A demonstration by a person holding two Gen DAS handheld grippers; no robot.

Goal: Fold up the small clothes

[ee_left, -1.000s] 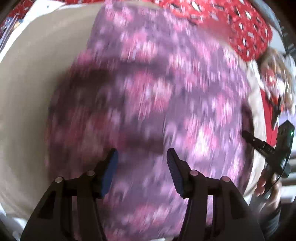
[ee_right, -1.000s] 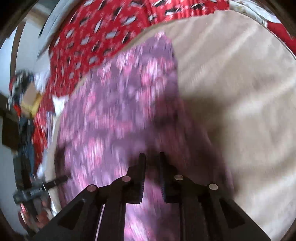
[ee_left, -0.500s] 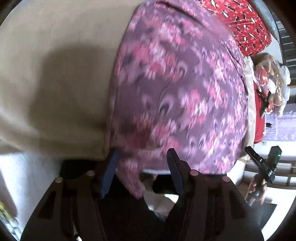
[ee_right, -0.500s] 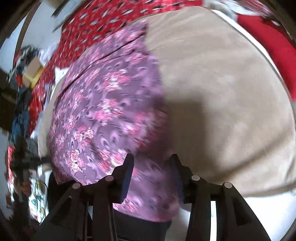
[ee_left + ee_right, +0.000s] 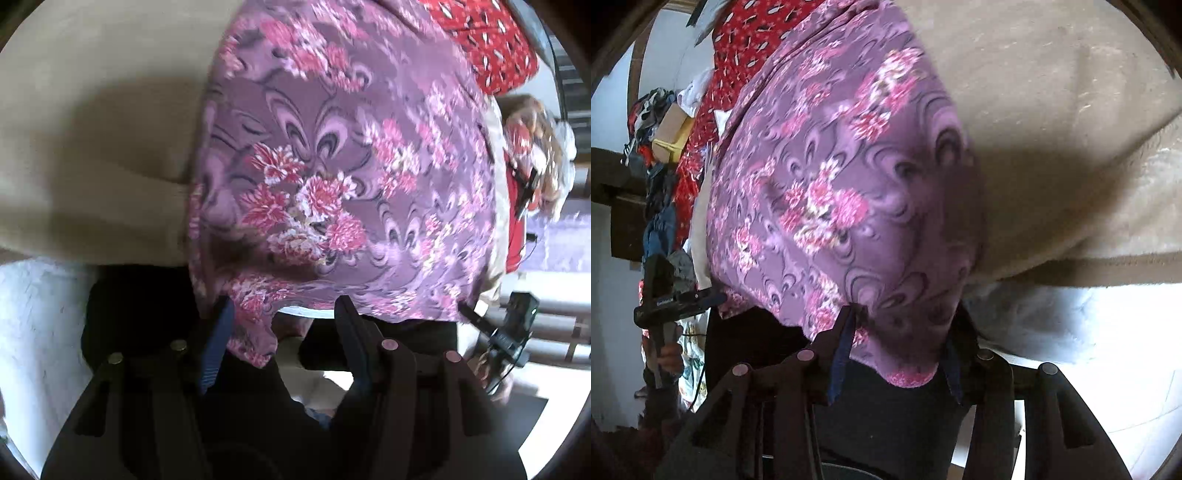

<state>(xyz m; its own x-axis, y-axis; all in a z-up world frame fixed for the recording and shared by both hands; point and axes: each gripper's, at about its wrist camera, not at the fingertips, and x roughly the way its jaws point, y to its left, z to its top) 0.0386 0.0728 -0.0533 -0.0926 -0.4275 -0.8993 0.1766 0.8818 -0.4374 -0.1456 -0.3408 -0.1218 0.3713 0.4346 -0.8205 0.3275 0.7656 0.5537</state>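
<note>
A purple garment with pink flowers (image 5: pixel 332 177) lies spread on a beige blanket (image 5: pixel 92 129), its near edge hanging over the blanket's front edge. It also shows in the right wrist view (image 5: pixel 842 192). My left gripper (image 5: pixel 284 314) is open at the garment's near left corner, and a flap of cloth hangs between its fingers. My right gripper (image 5: pixel 901 325) is open at the near right corner, with the hem drooping between its fingers. Neither is closed on the cloth.
A red patterned cloth (image 5: pixel 491 44) lies beyond the garment. The blanket (image 5: pixel 1052 110) covers a white mattress edge (image 5: pixel 1071 332). A pile of clothes and a box (image 5: pixel 665 125) sit at far left. The person's dark clothing (image 5: pixel 258 406) is below the grippers.
Both grippers pulled back toward the near edge of the blanket. The right gripper went from shut to open. The garment now lies flat, its near edge hanging over.
</note>
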